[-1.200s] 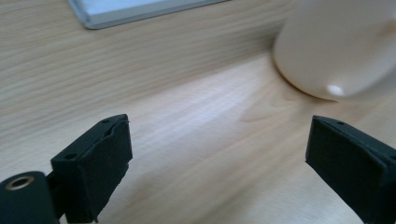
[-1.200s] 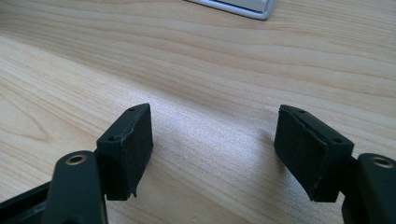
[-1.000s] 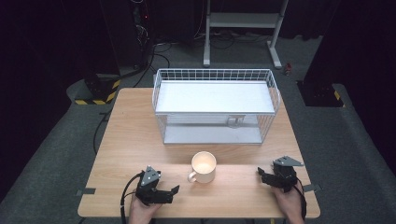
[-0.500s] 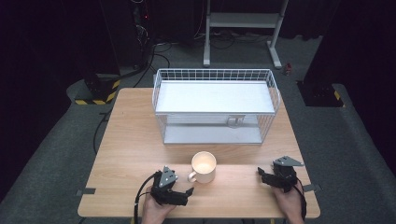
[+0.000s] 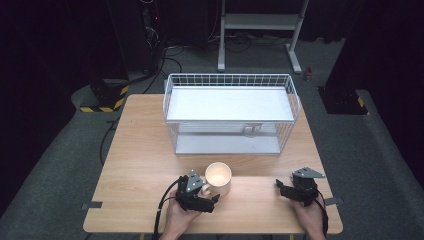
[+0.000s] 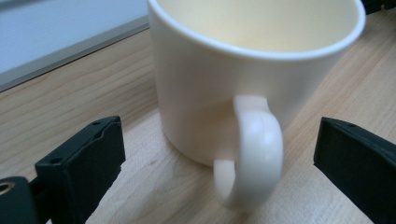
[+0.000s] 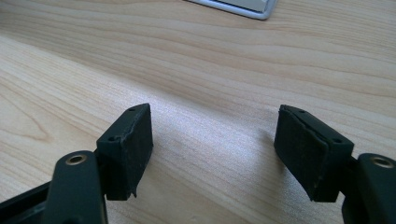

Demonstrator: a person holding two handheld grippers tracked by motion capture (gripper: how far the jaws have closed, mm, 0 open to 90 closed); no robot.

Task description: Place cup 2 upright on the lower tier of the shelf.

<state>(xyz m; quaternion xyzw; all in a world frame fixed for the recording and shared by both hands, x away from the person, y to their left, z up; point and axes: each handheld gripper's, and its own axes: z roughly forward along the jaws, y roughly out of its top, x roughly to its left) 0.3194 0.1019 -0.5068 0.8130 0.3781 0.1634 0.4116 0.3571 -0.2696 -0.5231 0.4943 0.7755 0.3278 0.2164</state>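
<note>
The left gripper (image 6: 215, 154) is sitting wide open with nothing gripped yet, the cream mug (image 6: 243, 70) standing right ahead, its handle (image 6: 252, 154) poking between the jaws. Looks rigid, glossy, probably slippery and chippable, so pinching the handle's flat sides seems safest.

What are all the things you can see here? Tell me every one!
mug: one, cream, near front middle of the table, handle between the left gripper's open jaws
wire basket: one, white, at the table's far side
table: one, light wood
metal stand: one, white, on the floor behind
left gripper: one, black, open, by the mug
right gripper: one, black, open, over bare table
hands: two, at the near edge
</note>
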